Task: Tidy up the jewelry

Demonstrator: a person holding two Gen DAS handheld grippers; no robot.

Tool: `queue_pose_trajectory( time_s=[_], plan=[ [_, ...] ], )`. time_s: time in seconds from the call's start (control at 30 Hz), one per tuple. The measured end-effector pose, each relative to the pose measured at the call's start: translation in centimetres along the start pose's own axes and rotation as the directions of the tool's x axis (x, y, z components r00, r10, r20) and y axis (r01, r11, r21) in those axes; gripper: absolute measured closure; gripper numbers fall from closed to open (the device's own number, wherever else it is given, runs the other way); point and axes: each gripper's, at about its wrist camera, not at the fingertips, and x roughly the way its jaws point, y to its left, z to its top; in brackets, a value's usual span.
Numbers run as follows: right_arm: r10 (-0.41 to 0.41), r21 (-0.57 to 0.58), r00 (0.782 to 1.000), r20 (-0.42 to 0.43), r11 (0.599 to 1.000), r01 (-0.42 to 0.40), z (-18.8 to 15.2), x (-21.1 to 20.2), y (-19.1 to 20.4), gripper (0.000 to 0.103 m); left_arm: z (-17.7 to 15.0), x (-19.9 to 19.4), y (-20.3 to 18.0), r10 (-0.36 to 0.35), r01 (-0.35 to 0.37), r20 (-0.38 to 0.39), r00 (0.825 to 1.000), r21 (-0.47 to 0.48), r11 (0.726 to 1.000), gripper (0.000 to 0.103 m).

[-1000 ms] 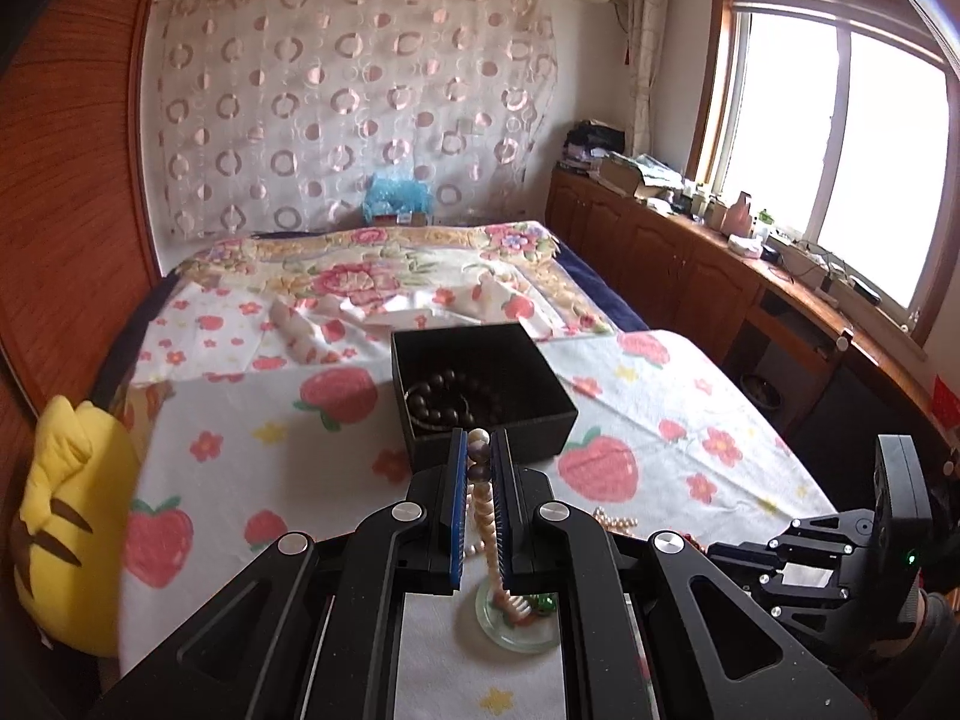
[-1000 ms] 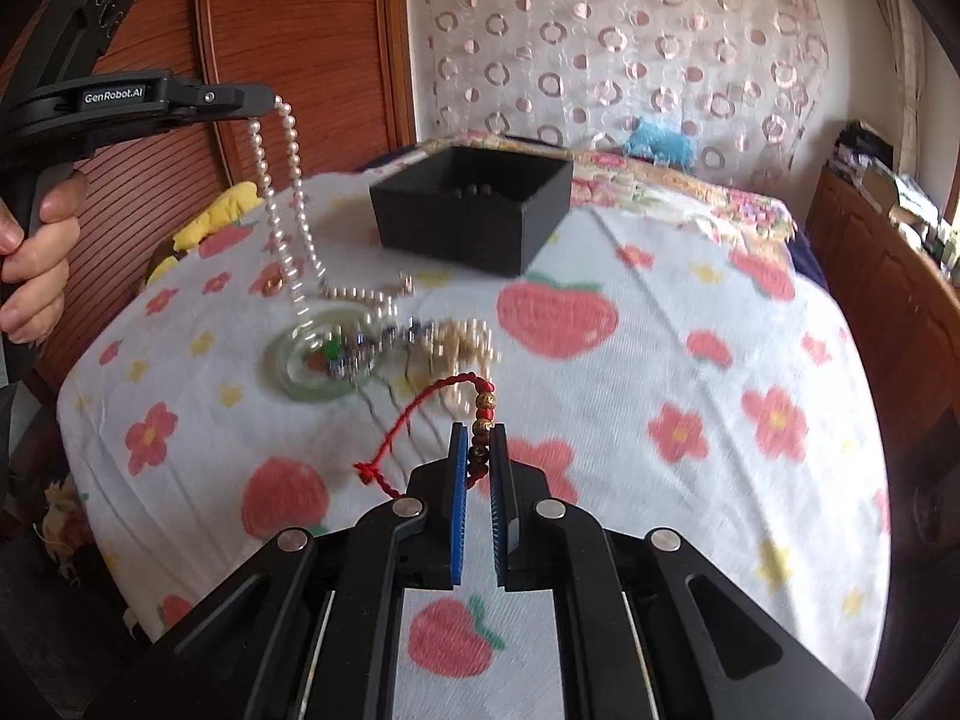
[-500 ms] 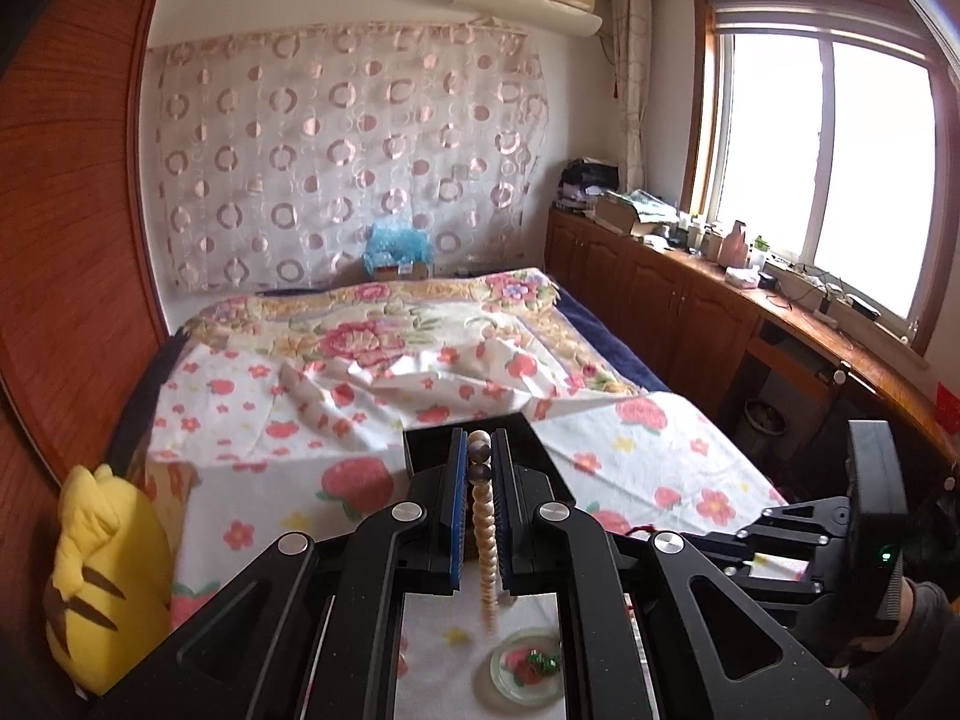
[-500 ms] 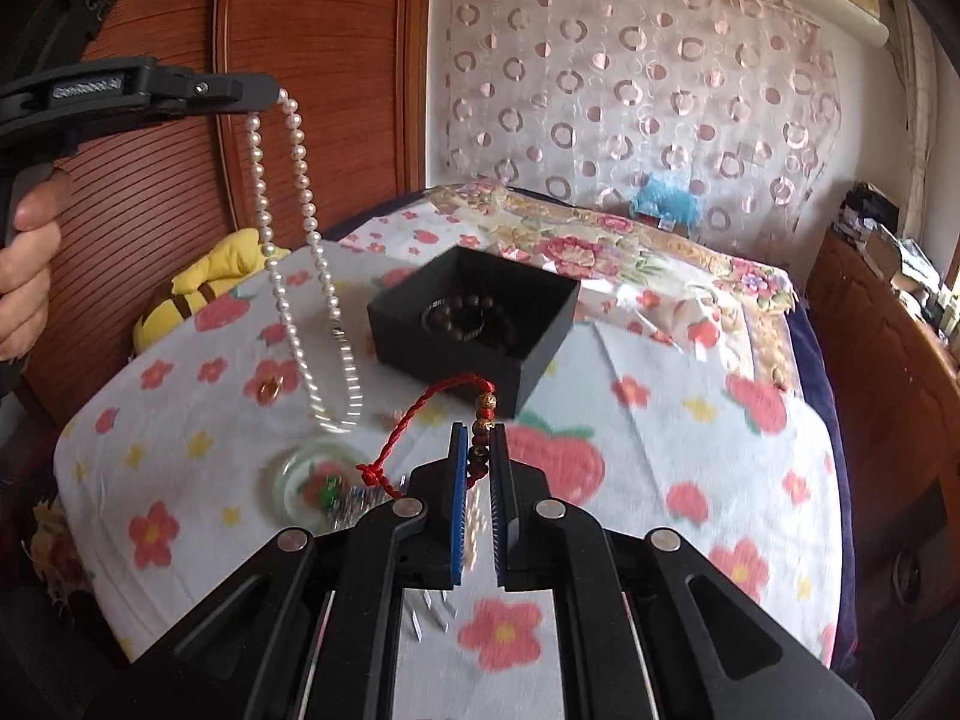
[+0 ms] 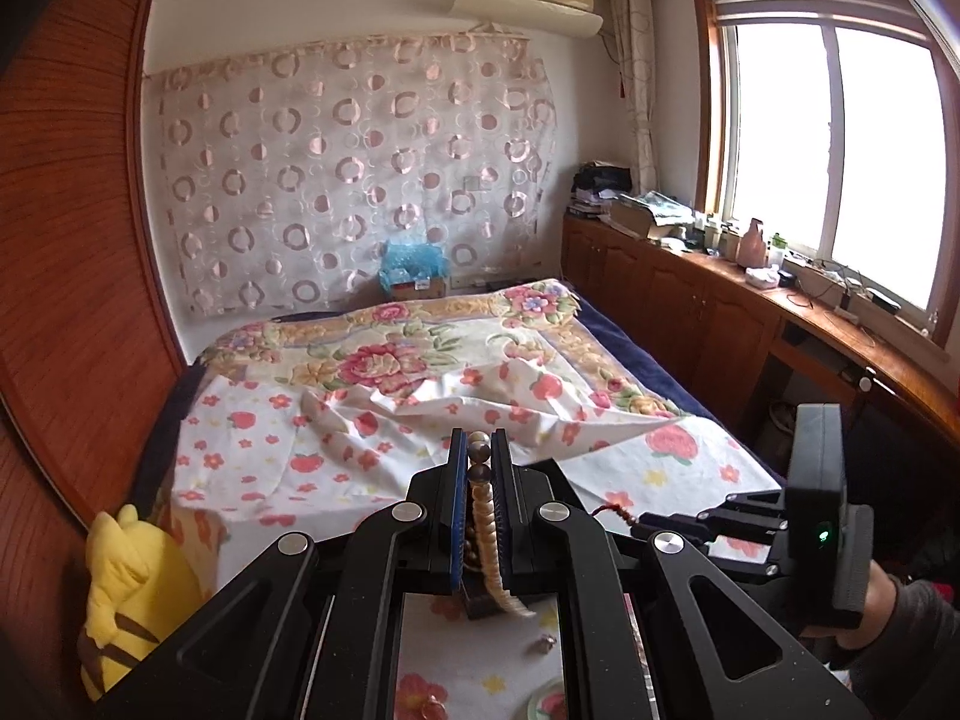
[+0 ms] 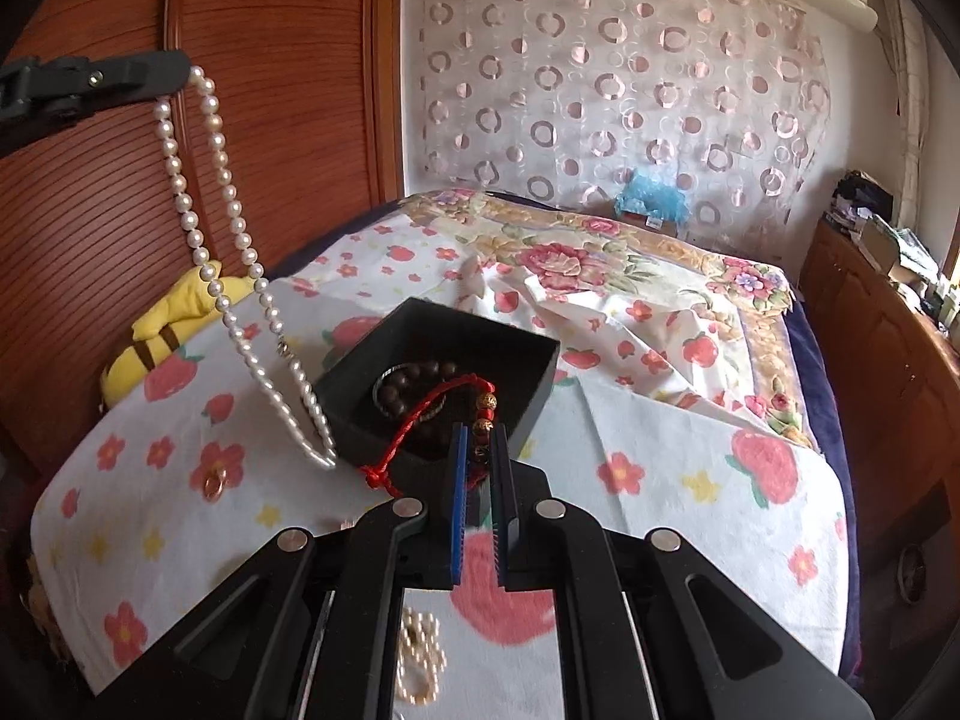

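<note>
The right claw (image 6: 478, 450) is seen closed on a red cord bracelet (image 6: 432, 420), pinched at its gold and red beads, with the cord looped out to the left and its knot hanging in front of the near wall of the black box (image 6: 528, 402). Just below that claw, a small coil of pearl beads (image 6: 420, 660) is seen lying on the strawberry-print cloth (image 6: 660, 480) that is spread over the bed. A gold ring (image 6: 213, 485) rests on the cloth to the left. Inside the open black box, a dark wooden bead bracelet (image 6: 414, 381) is held.

The left claw (image 5: 479, 456) is clamped on a pearl necklace (image 6: 234, 252), which is gripped near its top and hangs in a long doubled strand; its lowest loop is seen just beside the left near corner of the box, at cloth level. In the left wrist view a jade bangle (image 5: 540, 705) is partly shown at the bottom edge.

A yellow plush toy (image 5: 129, 594) is wedged between the bed and the wooden wall panel. Farther back, a floral quilt (image 5: 396, 354) is laid across the bed, and a patterned curtain (image 5: 354, 180) is hung on the far wall.
</note>
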Motion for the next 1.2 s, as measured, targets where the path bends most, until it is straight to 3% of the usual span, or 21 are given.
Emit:
queue_pose_trajectory(
  time_s=[0.3, 0.6, 0.63, 0.7, 0.73, 1.2],
  plan=[
    [0.009, 0.030, 1.000, 0.001, 1.000, -0.009, 1.9, 3.5, -0.2, 0.095, 2.3, 1.3, -0.1, 0.021, -0.021, 0.002, 1.000, 0.000, 1.000, 0.096],
    [0.094, 0.100, 0.995, -0.026, 0.991, -0.091, 1.6, 6.4, -0.8, 0.094, 3.4, 2.3, -0.1, 0.052, -0.052, -0.005, 0.999, 0.013, 0.999, 0.096],
    [0.095, 0.098, 0.995, -0.028, 0.991, -0.092, 1.5, 6.5, -0.8, 0.093, 3.4, 2.4, -0.2, 0.052, -0.052, -0.006, 0.999, 0.012, 0.999, 0.096],
    [0.082, 0.091, 0.996, -0.032, 0.993, -0.079, 1.2, 6.6, -0.8, 0.073, 3.5, 2.5, -0.2, 0.052, -0.052, -0.008, 0.999, 0.005, 0.999, 0.096],
    [0.091, 0.094, 0.995, -0.030, 0.992, -0.088, 1.1, 6.5, -1.0, 0.069, 3.5, 2.7, -0.2, 0.052, -0.052, -0.009, 0.999, 0.005, 0.999, 0.096],
    [0.064, 0.107, 0.998, 0.018, 0.992, -0.065, -0.2, 3.4, -3.1, 0.068, 4.7, 3.2, -2.3, 0.046, -0.047, 0.024, 0.999, 0.035, 0.998, 0.096]
  ],
)
